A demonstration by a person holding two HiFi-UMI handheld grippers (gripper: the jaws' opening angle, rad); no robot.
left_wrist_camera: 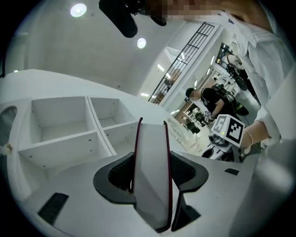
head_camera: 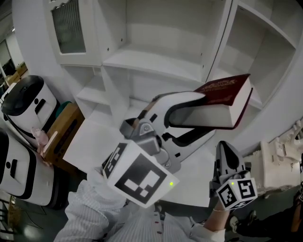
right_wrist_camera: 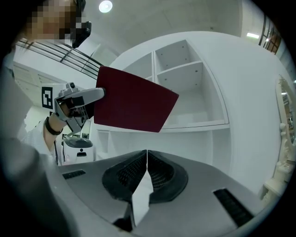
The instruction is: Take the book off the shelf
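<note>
A lab or workshop hall
A white shelf unit [head_camera: 156,61] is set up among white machines [head_camera: 26,101], cluttered workbenches [left_wrist_camera: 198,116], a black railing [left_wrist_camera: 187,51] and round ceiling lights [left_wrist_camera: 78,9].

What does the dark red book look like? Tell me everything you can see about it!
The dark red hardcover book is thick, with a maroon cover that looks like cloth or card, faint lettering on top and pale page edges. It is closed and lies nearly flat, tilted a little, up in the air in front of the white shelf unit, touching none of its boards. Only the left gripper touches it: its two jaws press on the front and back covers.
</note>
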